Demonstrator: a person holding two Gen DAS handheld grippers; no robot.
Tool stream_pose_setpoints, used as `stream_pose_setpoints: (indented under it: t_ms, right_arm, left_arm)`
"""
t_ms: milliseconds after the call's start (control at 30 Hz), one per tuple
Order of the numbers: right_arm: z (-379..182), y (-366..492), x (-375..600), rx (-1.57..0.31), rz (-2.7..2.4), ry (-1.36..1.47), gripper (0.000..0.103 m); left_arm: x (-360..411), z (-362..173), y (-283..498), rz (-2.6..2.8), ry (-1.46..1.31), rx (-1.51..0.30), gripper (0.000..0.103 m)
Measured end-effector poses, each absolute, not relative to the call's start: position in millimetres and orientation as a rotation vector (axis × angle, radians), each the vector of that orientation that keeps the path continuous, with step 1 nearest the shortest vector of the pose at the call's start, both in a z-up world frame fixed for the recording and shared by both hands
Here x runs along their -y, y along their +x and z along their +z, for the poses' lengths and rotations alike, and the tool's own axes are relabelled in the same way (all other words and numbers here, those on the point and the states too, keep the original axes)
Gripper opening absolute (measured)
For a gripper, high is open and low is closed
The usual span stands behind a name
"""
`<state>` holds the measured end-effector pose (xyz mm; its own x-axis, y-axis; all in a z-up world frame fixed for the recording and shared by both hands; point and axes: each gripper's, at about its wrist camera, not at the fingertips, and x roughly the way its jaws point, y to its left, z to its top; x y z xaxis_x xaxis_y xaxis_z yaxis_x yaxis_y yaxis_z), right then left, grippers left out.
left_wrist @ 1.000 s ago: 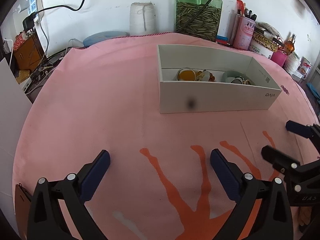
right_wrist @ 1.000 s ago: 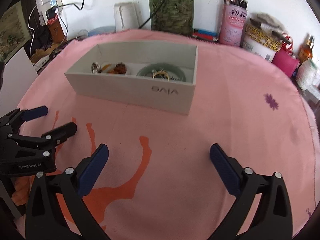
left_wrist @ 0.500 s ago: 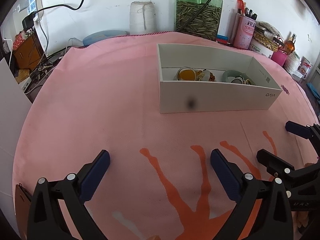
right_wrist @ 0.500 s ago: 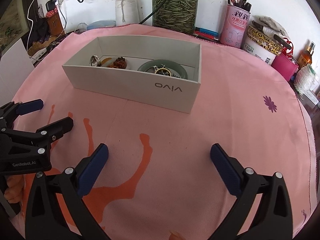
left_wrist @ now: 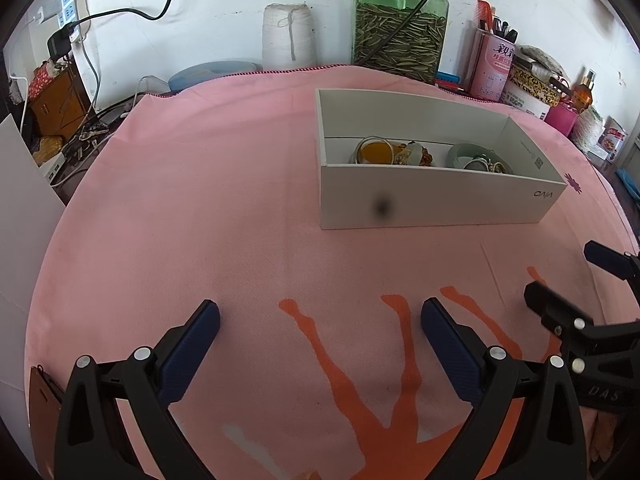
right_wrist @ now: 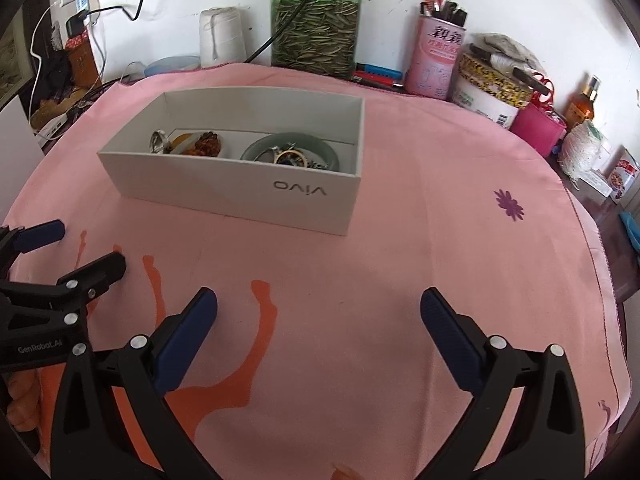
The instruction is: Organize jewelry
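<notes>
Right wrist view: jewelry lies inside the white vivo box (right_wrist: 256, 194); both tools wait empty.
Right gripper (right_wrist: 319, 307) and left gripper (left_wrist: 320, 318) stand wide apart above the pink cloth (right_wrist: 440, 248); approach slowly from above, pinching one green bangle (right_wrist: 294, 142) only.

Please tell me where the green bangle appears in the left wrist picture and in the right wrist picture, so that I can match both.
Left wrist view: the green bangle lies in the right part of the white box, right of centre.
Right wrist view: the same bangle lies in the box's right half, upper centre.
Shared landmark: the green glass jar at the wall.
</notes>
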<state>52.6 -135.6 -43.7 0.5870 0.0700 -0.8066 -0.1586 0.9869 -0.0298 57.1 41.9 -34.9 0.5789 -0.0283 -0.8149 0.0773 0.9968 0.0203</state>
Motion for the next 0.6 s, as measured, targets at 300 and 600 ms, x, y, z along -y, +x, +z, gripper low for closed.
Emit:
stream_pose_setpoints:
  t_ms: [300,600]
  right_arm:
    - [-46,58,140,-0.964,0.167,-0.057,0.097]
    - [-33,48,139,-0.855,0.124,-0.074,0.097]
  left_arm:
    - [-42,-35,60,-0.073,0.062,-0.959,0.099]
    - [-38,-32,57,-0.067,0.091,-0.958,0.098]
